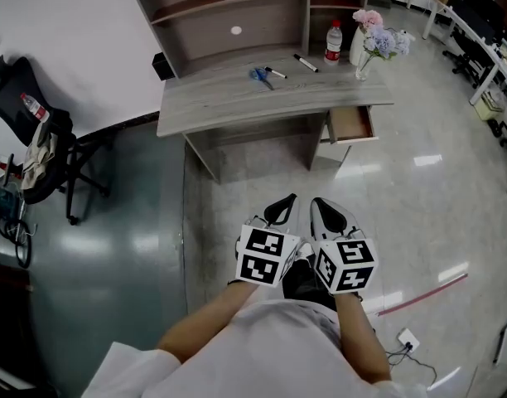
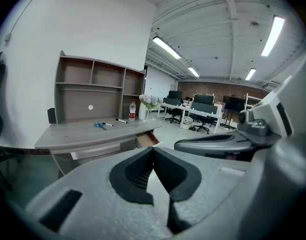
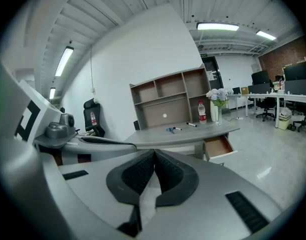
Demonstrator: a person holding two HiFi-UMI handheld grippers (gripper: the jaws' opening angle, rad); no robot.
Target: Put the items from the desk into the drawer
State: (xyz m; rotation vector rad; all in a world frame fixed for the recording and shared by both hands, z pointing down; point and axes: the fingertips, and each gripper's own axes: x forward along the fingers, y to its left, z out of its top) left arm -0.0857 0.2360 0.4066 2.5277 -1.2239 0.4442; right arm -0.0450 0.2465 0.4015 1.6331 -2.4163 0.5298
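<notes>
A grey wooden desk [image 1: 237, 98] with a shelf unit stands some way ahead of me. On it lie blue-handled scissors [image 1: 260, 76], a short marker [image 1: 275, 72] and a black marker [image 1: 305, 63], with a water bottle [image 1: 333, 43] and a vase of flowers [image 1: 371, 44] at the right end. Under the right end a drawer [image 1: 351, 124] stands pulled out. My left gripper [image 1: 284, 207] and right gripper [image 1: 324, 209] are side by side over the floor, well short of the desk. Both are shut with nothing between the jaws.
A black office chair [image 1: 38, 143] with a bottle and cloth on it stands at the left. White desks and black chairs [image 1: 477, 23] fill the far right. A red strip [image 1: 423, 293] and a cable plug [image 1: 407, 339] lie on the glossy floor near my feet.
</notes>
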